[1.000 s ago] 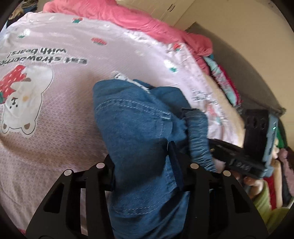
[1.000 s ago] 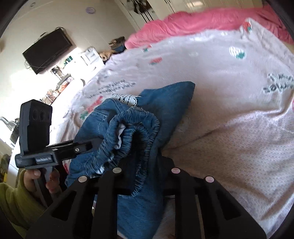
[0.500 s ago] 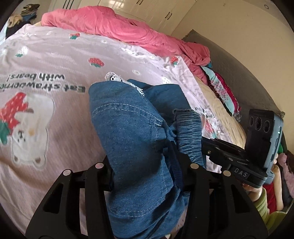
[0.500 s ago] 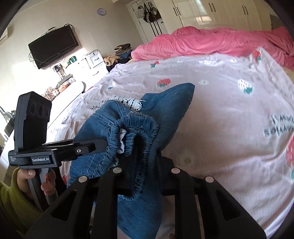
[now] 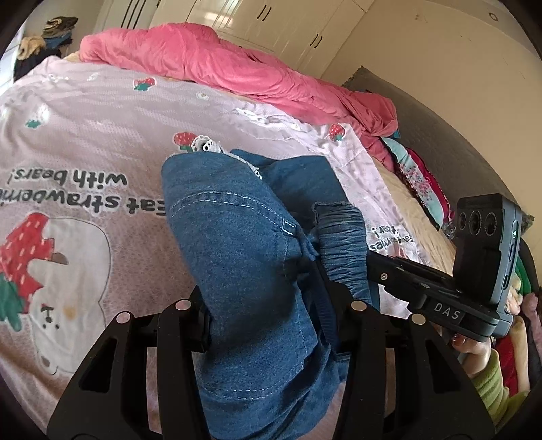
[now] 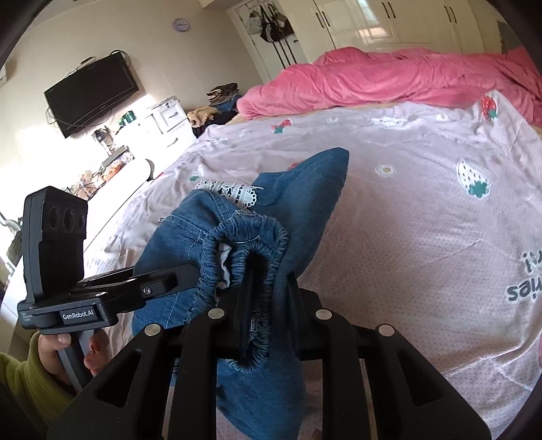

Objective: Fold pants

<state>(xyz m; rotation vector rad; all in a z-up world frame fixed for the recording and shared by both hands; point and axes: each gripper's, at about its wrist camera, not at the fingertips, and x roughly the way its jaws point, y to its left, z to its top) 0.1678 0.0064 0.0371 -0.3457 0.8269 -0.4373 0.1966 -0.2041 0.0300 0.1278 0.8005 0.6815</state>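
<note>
Small blue denim pants (image 5: pixel 237 243) with a lace-trimmed hem (image 5: pixel 206 146) hang lifted over the bed. My left gripper (image 5: pixel 262 301) is shut on a thick bunch of the denim. The gathered elastic waistband (image 6: pixel 257 243) sits in my right gripper (image 6: pixel 267 291), which is shut on it. The pants (image 6: pixel 305 189) droop forward from both grips, lace hem (image 6: pixel 227 189) at the far end. The right gripper's body (image 5: pixel 474 270) shows at the right of the left wrist view, and the left gripper's body (image 6: pixel 67 270) at the left of the right wrist view. A hand (image 6: pixel 64 352) holds that handle.
A pink bedspread (image 5: pixel 84 152) with strawberry and bear prints covers the bed. A crumpled pink duvet (image 5: pixel 237 67) lies along the far edge. Folded clothes (image 5: pixel 420 179) are stacked at the right side. White wardrobes (image 6: pixel 389 23) and a wall TV (image 6: pixel 91 91) stand beyond.
Both grippers have risen and tilted up with the pants still in them, so more of the room and the far duvet shows. The grips are unchanged.
</note>
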